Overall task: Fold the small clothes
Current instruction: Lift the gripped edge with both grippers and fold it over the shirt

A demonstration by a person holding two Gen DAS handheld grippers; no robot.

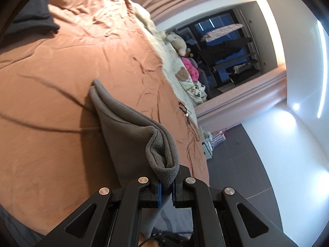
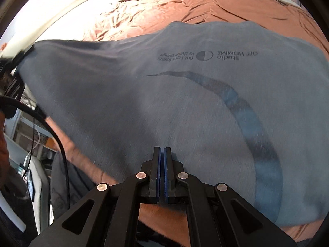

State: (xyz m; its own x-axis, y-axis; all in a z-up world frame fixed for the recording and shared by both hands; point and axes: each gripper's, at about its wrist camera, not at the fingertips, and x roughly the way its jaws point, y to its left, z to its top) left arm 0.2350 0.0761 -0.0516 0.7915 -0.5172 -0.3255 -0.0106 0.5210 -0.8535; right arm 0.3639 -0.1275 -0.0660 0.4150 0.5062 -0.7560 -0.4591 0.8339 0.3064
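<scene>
Left gripper (image 1: 166,185): clamped on a folded edge of the grey T-shirt (image 1: 127,127), the hem bunched in a thick roll between the blue pads (image 1: 160,192). Cloth lifted off the bed (image 1: 61,72), hanging taut from the jaws toward the far corner of the garment, with a dark shadow on the rust-brown cover below. Dark folded garment (image 1: 35,14) lying apart near the bed's far left corner. Pale printed bedding with a soft toy (image 1: 180,44) along the bed's right edge.

Right gripper (image 2: 161,164): blue pads (image 2: 158,175) pressed nearly together over the shirt's near hem; fabric pinched or not, cannot tell. T-shirt (image 2: 144,103) spread wide across the bed (image 2: 246,6), print and curved stripe facing up, its left corner lifted.
</scene>
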